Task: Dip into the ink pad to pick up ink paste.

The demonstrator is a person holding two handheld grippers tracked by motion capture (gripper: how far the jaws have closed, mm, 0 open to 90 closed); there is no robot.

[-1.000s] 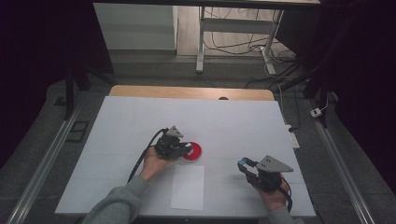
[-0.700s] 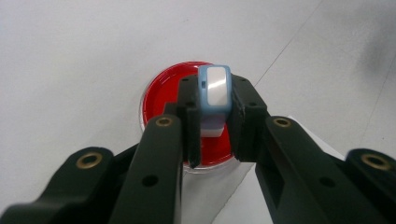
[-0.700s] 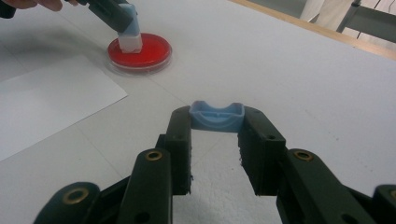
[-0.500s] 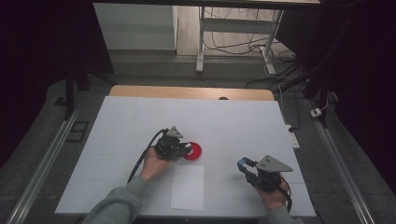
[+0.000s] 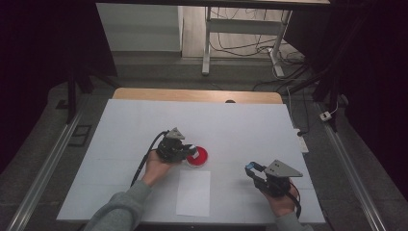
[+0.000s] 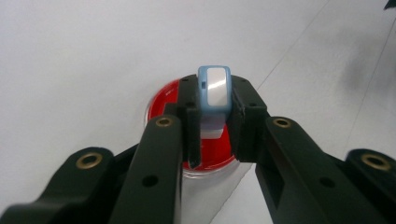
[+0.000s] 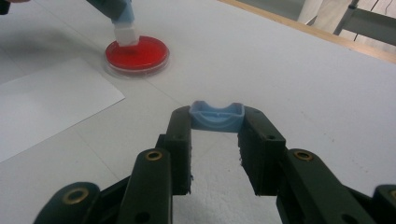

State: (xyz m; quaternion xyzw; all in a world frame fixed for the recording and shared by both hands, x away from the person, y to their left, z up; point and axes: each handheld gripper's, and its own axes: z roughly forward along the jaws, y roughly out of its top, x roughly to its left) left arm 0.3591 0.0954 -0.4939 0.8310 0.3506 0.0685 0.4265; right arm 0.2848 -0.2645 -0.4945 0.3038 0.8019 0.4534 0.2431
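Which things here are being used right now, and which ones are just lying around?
In use:
left gripper, holding a blue-and-white stamp over the red dish
right gripper, holding a blue cap

Lying about:
sheet of white paper

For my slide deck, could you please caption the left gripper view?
Left gripper holding a blue-and-white stamp over a red dish.

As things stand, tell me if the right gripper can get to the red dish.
Probably not cleanly. The right gripper is shut on a blue cap, and the left gripper holds a blue stamp over the dish. Bare table lies between.
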